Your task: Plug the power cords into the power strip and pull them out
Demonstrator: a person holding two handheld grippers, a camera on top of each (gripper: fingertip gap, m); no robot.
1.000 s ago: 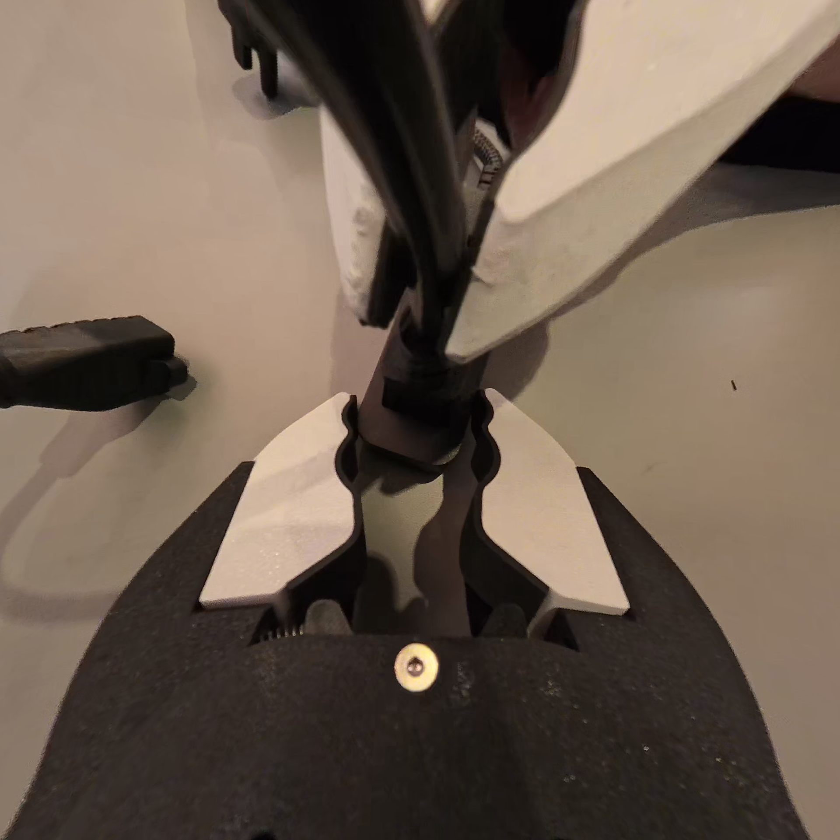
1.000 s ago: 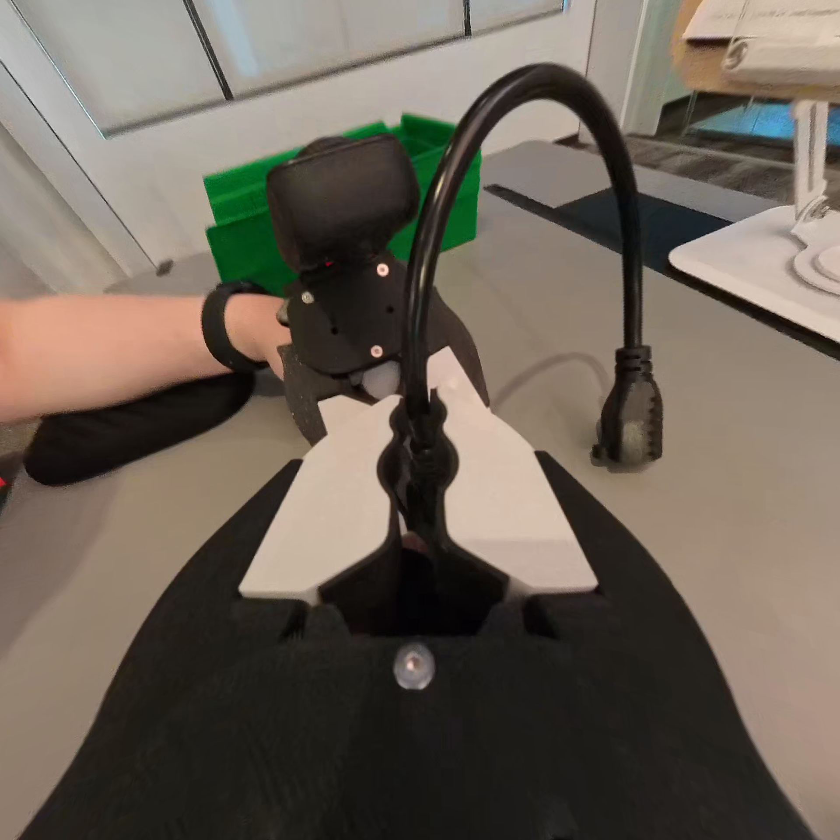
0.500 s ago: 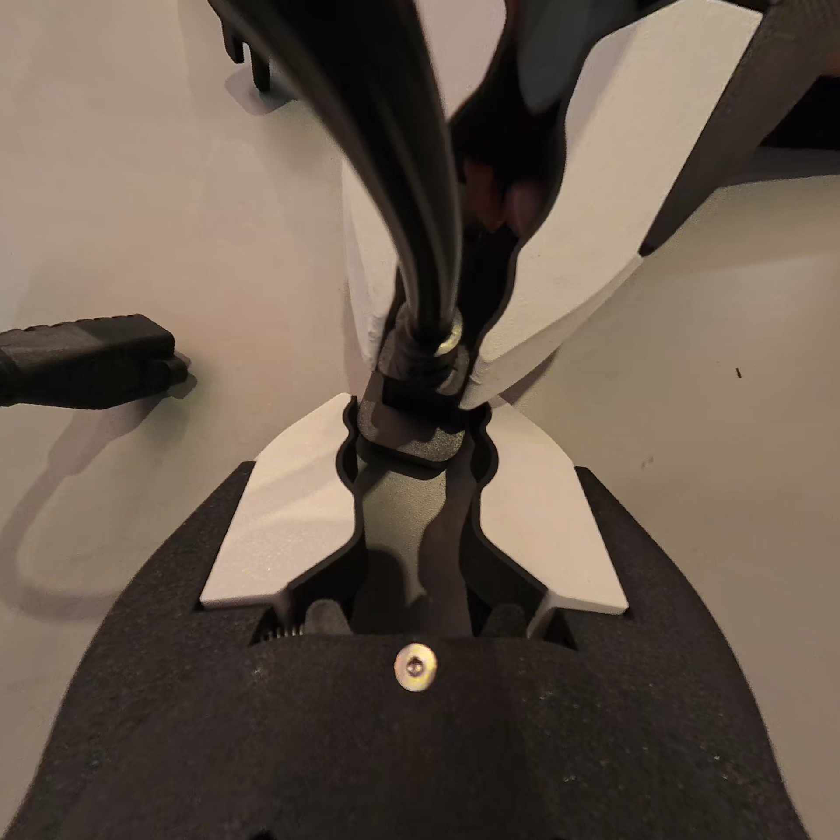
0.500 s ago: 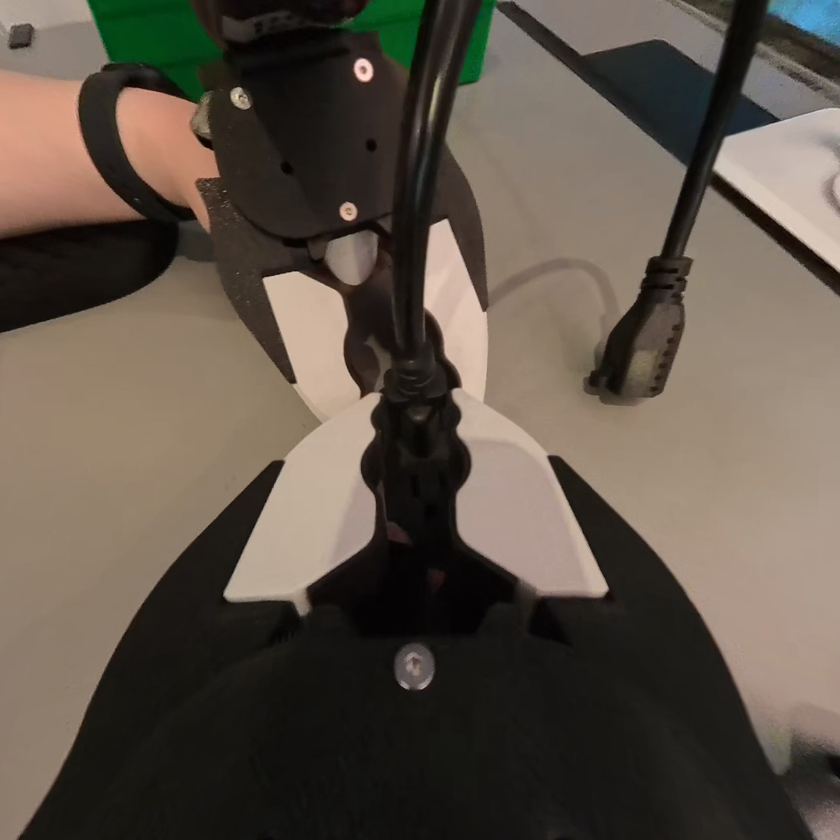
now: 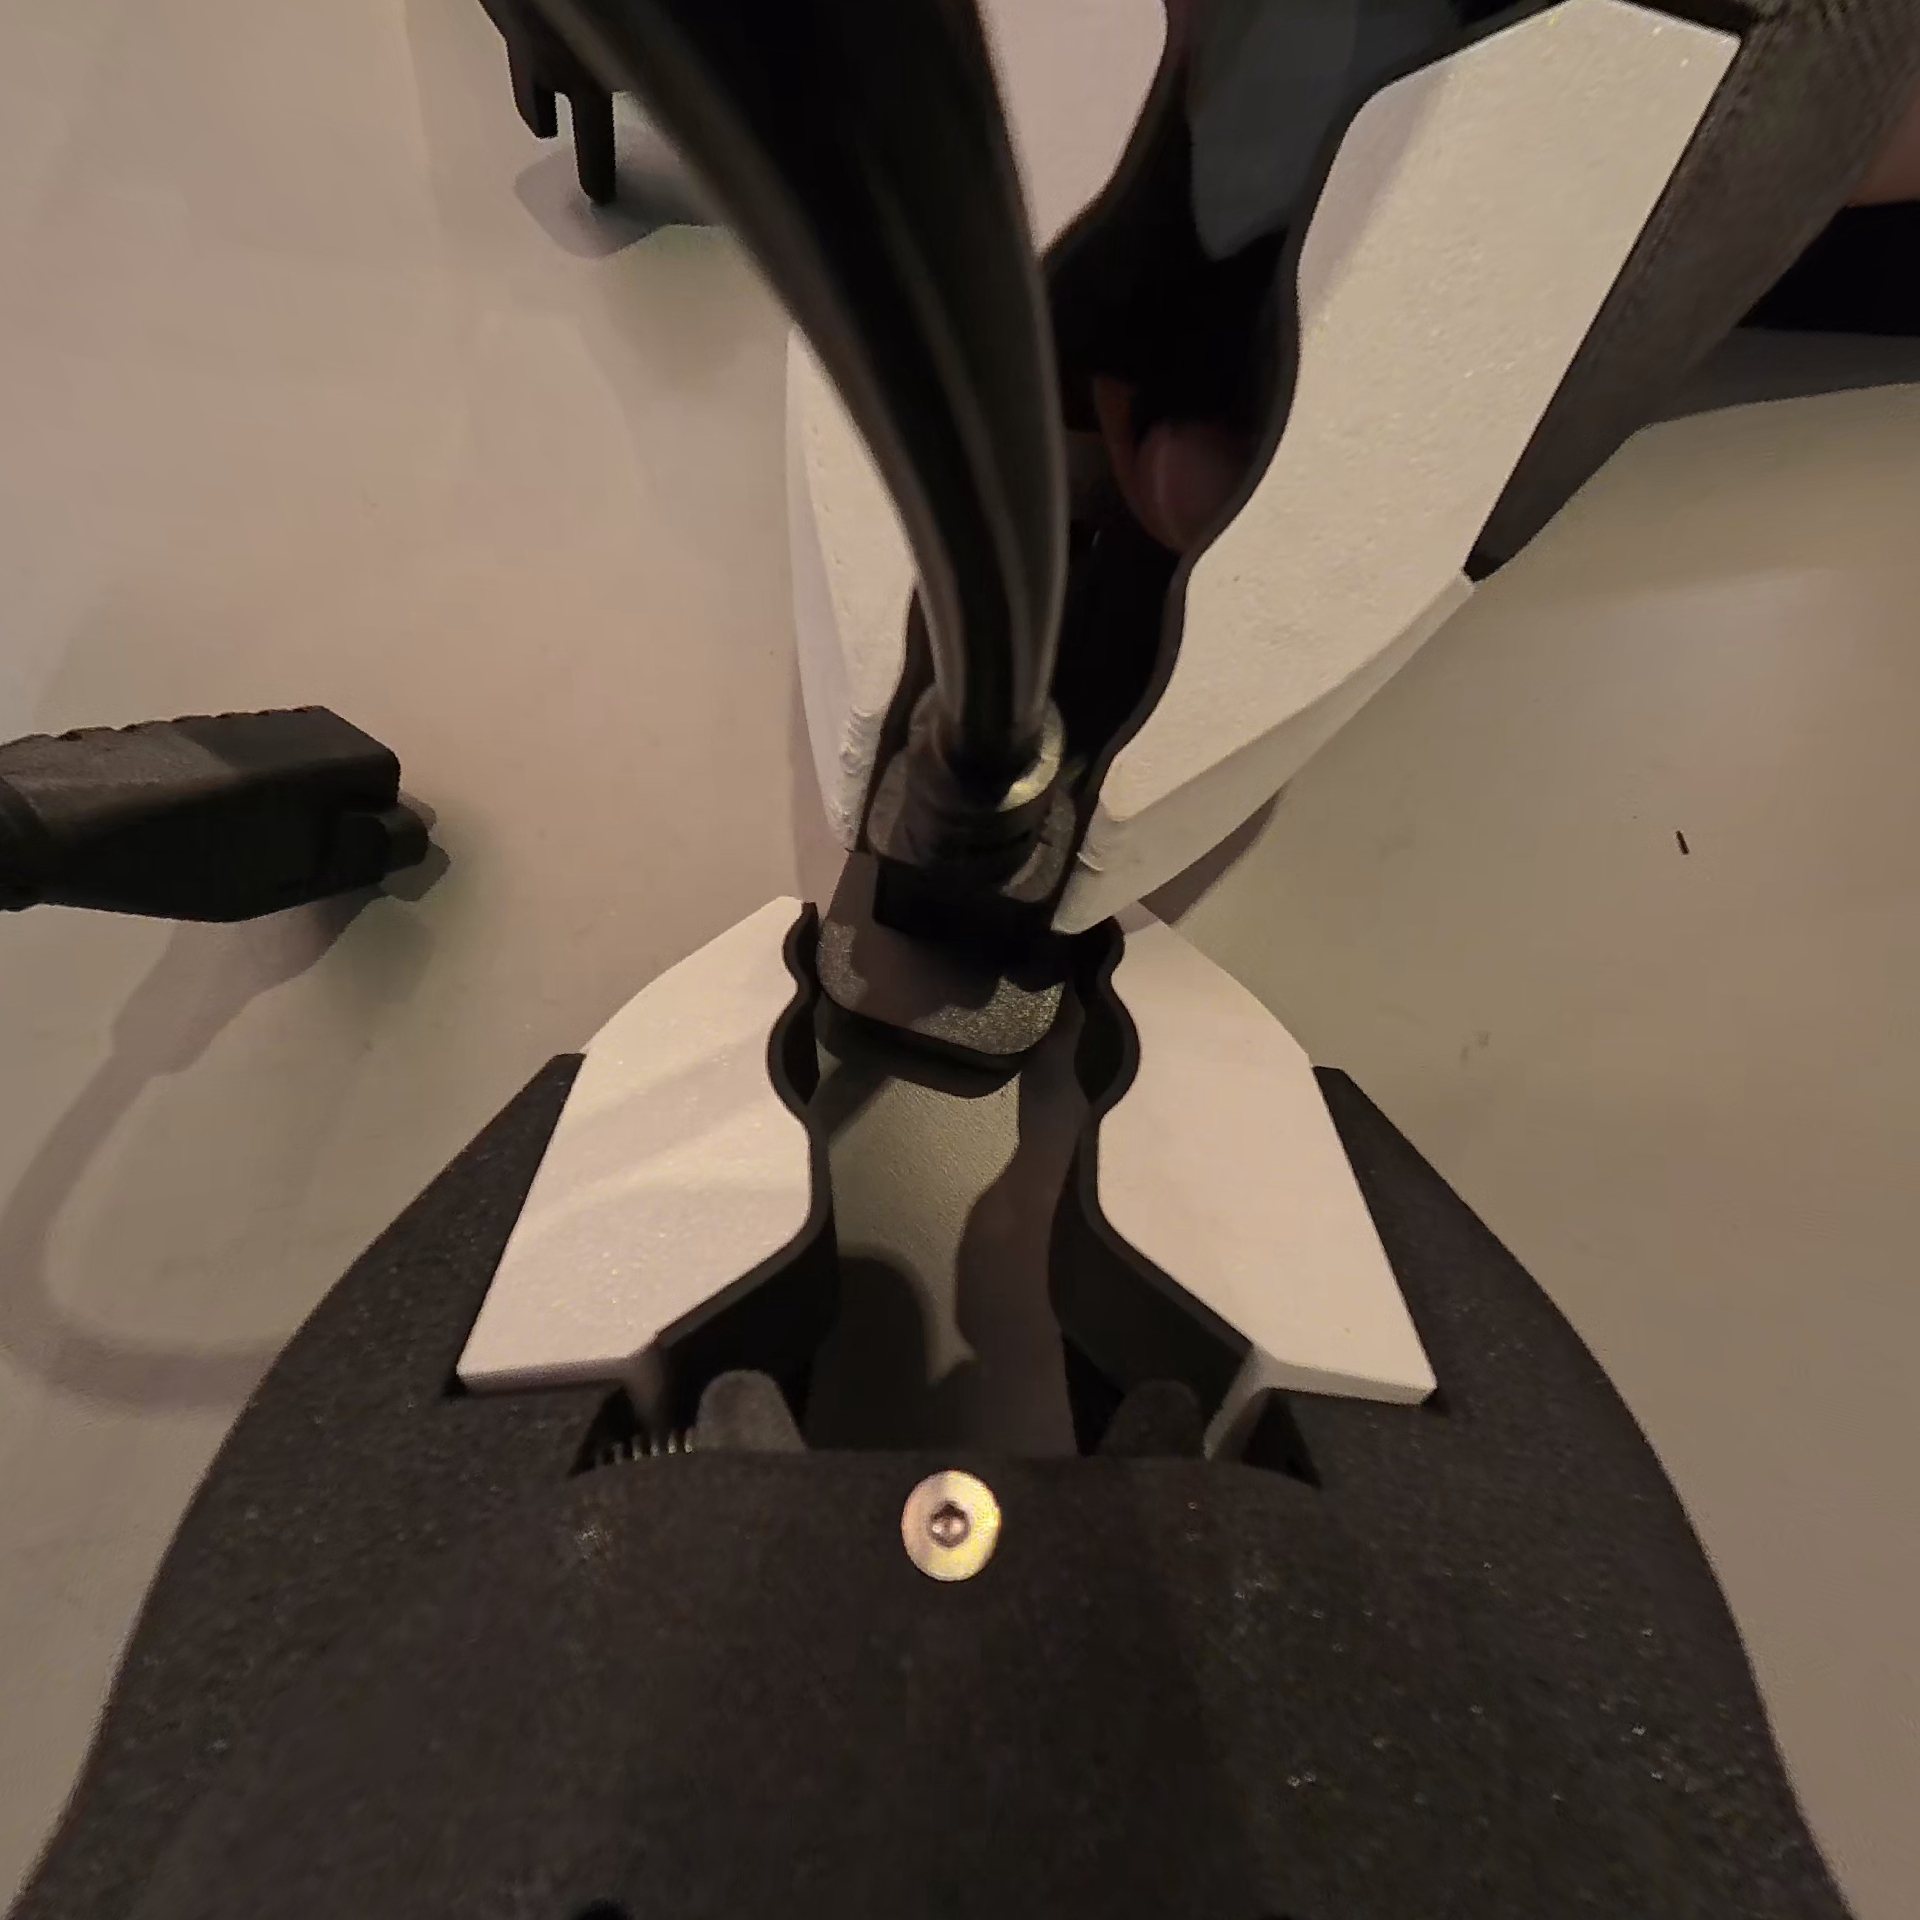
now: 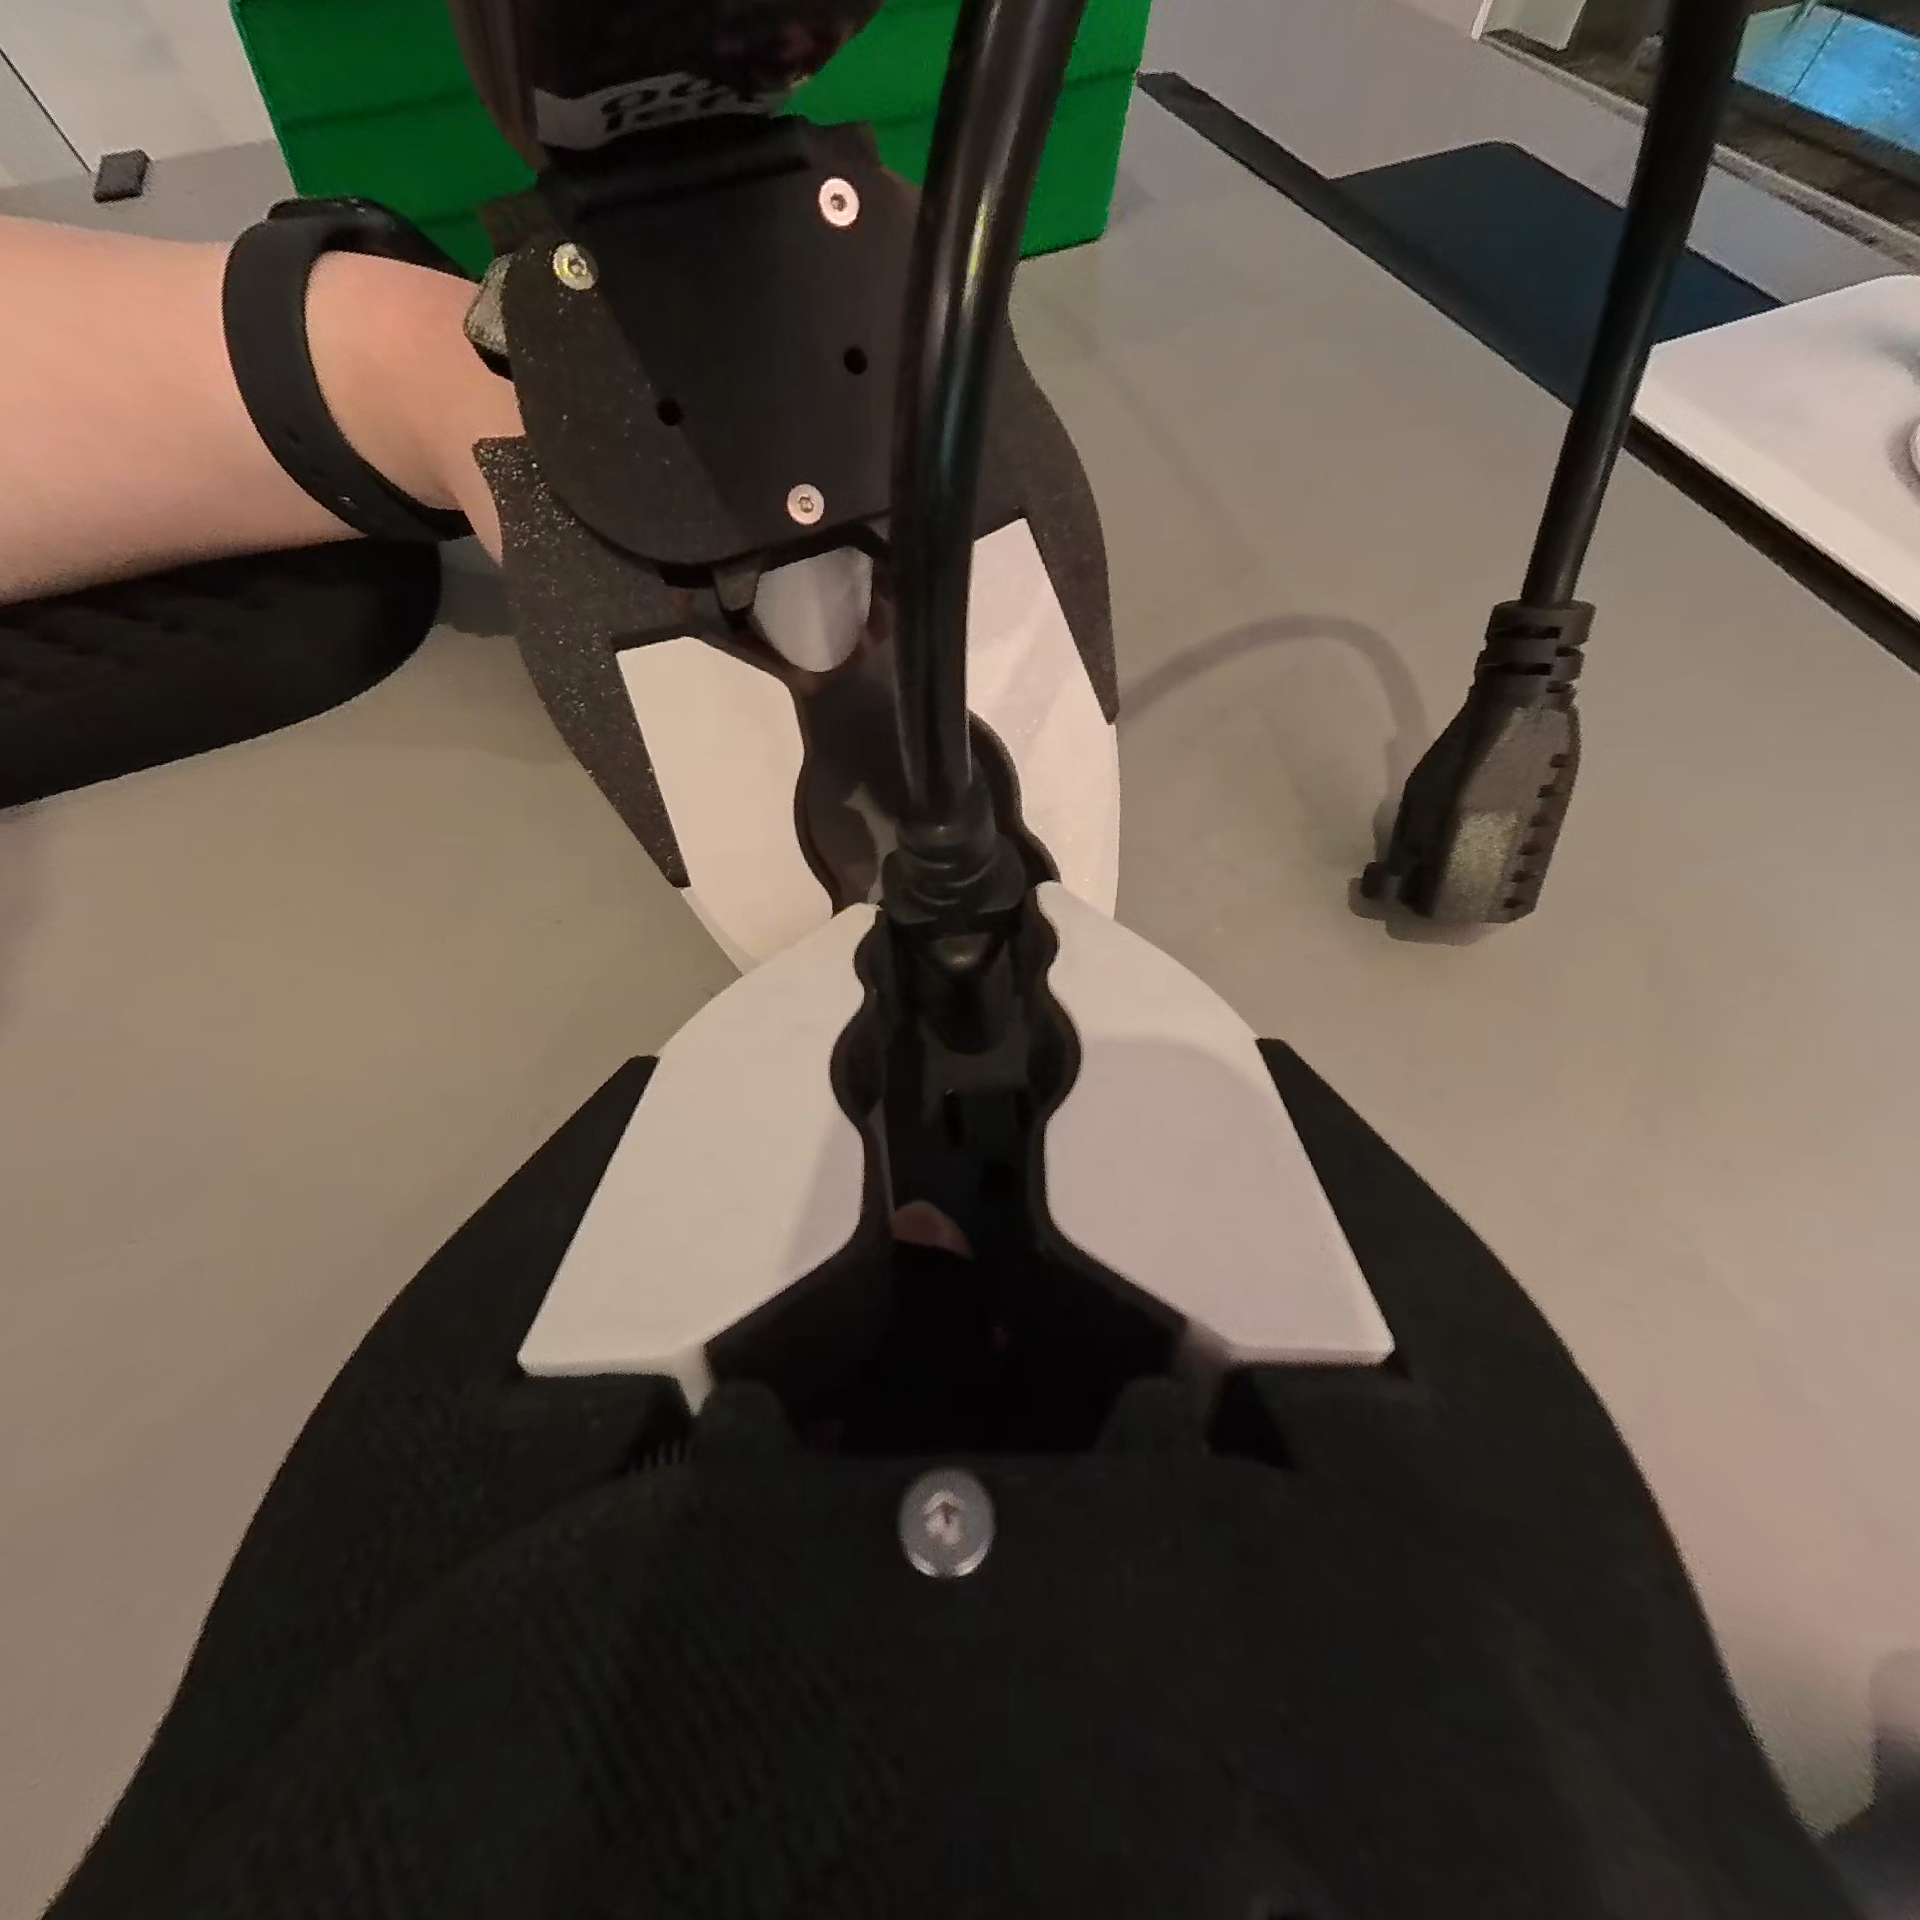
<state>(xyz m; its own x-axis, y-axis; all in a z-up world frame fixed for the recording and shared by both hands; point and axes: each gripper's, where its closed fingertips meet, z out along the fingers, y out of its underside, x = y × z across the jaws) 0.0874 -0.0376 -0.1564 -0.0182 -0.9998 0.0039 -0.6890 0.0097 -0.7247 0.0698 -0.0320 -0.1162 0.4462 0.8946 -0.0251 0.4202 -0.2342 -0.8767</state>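
Note:
In the left wrist view my left gripper (image 5: 951, 935) is shut on a black socket block (image 5: 935, 1003) held between its white fingertips just above the table. My right gripper (image 5: 971, 862) comes in from above, shut on a black plug (image 5: 935, 899) that meets the top of the block. The plug's thick black cord (image 5: 935, 416) rises toward the camera. In the right wrist view my right gripper (image 6: 956, 914) clamps the same plug (image 6: 956, 997), its cord (image 6: 935, 416) arches up, and the left gripper (image 6: 904, 862) faces it tip to tip. The joint between plug and block is hidden.
A second black connector (image 5: 208, 810) lies on the grey table at left, and plug prongs (image 5: 571, 125) show at top left. Another connector (image 6: 1486, 810) stands at right. A green bin (image 6: 364, 104), a white base (image 6: 1787, 416), a black pad (image 6: 156, 686) and a wrist with a black band (image 6: 301, 364) sit behind. Both grippers' tips are close together, under 4 cm apart. The connector (image 6: 1486, 810) is about 9 cm from both grippers' fingertips. Seen from the left wrist view (image 5: 206, 748) as well.
My right gripper has tipped down and moved in with the plug, from beside the left gripper to tip against tip with it. The left gripper has held still on the block.

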